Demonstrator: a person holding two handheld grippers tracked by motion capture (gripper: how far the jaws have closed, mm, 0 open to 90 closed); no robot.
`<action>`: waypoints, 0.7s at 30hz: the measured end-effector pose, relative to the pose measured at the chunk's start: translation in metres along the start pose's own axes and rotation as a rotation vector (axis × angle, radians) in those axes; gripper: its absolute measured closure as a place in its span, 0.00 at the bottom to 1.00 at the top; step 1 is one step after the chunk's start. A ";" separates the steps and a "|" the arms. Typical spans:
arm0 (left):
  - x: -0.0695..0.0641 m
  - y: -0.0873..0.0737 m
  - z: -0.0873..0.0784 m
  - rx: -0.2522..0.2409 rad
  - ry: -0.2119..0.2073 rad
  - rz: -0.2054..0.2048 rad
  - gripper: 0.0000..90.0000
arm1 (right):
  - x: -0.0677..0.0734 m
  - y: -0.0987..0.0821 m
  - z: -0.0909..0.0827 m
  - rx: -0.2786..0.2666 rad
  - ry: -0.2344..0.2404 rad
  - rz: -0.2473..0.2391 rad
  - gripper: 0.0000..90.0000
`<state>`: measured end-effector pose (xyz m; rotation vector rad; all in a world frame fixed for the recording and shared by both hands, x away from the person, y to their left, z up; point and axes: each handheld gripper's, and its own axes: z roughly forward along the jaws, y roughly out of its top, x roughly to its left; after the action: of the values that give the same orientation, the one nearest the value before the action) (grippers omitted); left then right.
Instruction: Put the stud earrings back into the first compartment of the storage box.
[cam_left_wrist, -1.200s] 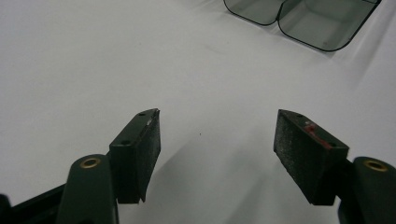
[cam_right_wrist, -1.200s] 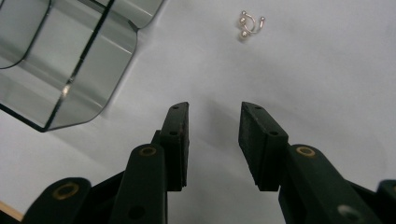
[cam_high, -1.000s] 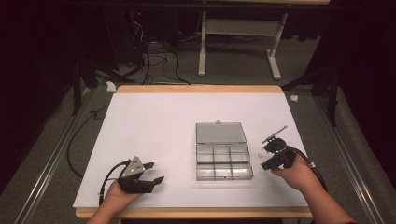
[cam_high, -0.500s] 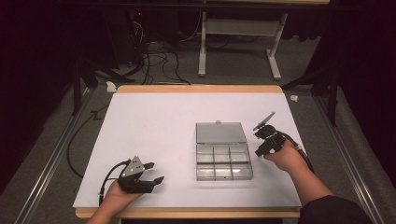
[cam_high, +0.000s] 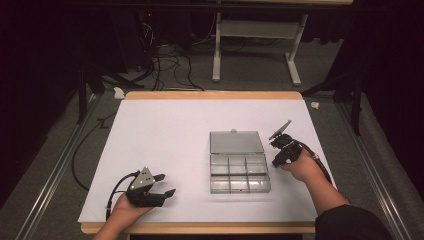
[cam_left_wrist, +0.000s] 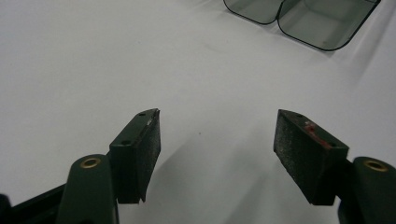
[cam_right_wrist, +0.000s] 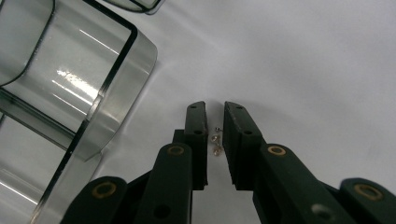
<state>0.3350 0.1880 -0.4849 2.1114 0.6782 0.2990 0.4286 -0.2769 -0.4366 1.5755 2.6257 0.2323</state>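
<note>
White table (cam_high: 170, 145) in a dark room holds a clear box (cam_high: 238, 161)

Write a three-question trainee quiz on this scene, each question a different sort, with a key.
1. True or false: the left gripper has its jaws wide apart.
2. Beside the box, what lies between the right gripper jaws? A) small metal bits B) a pen C) a coin
3. Fill in: the box lid lies ____.

Key: 1 true; 2 A; 3 open.
</note>
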 end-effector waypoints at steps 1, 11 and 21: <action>0.000 0.000 0.000 -0.001 0.001 0.001 0.36 | 0.000 0.001 0.001 0.001 -0.004 -0.009 0.90; 0.000 0.000 0.000 0.002 -0.001 0.000 0.36 | 0.000 -0.001 -0.002 -0.005 -0.014 -0.005 0.95; 0.000 0.000 0.000 0.003 -0.001 0.001 0.36 | 0.003 -0.003 -0.018 -0.025 -0.003 -0.004 0.95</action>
<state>0.3353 0.1876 -0.4851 2.1151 0.6774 0.2981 0.4216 -0.2771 -0.4189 1.5612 2.6136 0.2613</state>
